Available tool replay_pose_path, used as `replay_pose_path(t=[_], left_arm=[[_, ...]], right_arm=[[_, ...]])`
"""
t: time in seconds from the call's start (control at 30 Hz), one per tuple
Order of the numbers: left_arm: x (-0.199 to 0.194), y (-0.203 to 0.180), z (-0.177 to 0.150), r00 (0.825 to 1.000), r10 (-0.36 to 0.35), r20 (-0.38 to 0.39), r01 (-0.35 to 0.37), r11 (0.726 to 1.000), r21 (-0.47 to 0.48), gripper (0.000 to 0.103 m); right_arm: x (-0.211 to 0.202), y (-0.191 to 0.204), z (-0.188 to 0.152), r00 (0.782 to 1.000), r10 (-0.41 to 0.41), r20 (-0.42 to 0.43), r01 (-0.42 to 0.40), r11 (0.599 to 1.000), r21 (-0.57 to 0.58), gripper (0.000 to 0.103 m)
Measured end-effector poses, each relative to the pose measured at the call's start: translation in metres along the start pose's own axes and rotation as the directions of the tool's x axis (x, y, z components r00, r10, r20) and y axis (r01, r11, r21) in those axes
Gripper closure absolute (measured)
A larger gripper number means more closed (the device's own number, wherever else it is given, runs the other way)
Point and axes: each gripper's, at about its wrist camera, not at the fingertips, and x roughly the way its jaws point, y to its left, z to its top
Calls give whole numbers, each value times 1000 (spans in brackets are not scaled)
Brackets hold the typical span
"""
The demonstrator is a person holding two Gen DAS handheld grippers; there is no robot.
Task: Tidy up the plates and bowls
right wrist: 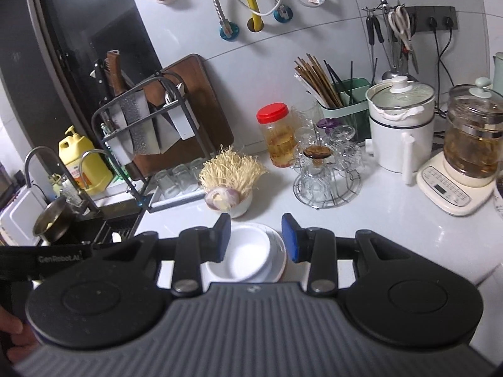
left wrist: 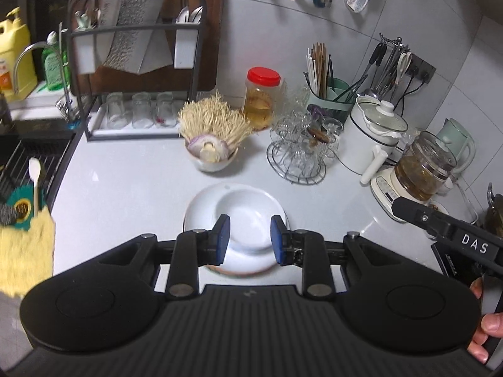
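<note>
Both jaws stand partly open and hold nothing: my left gripper [left wrist: 250, 238] and my right gripper [right wrist: 256, 238] each hover above the white bowl [left wrist: 246, 220] nested in the white plate [left wrist: 201, 210] on the table [left wrist: 125, 188]. From my left jaws the stack lies dead ahead at twelve o'clock, framed between the blue pads, while from my right jaws it sits nearer eleven o'clock, so I judge my left hand better lined up; being round, the stack has no long axis to match. Around it the glossy white table is bare close by, with a small bowl of onion and enoki mushrooms [left wrist: 213, 138] at twelve o'clock and a wire glass rack [left wrist: 298, 154] at one o'clock.
</note>
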Motion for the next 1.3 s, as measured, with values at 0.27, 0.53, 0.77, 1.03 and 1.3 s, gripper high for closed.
replay_pose_path(t=[0.27,0.53,0.77,1.03,1.3], left_arm=[[-29,-18,-33,1000,7,13,-7,1000,23,69],[-47,-29,-61,1000,14,13,-14,999,32,52],[-62,-34,-80,1000,17,11,-18,999,51,40],[-73,-31,-91,999,34,13,-35,998,54,23],[-80,-29,-101,999,49,24,-50,997,56,10]], right_arm=[[-38,-3,-30,1000,-5,10,6,999,-38,64],[-63,-7,-54,1000,-27,11,28,998,-49,64],[-81,-5,-67,999,-46,27,48,997,-65,49],[-92,-3,-75,998,-65,24,67,995,-76,41],[-95,2,-79,997,-73,25,75,993,-93,20]])
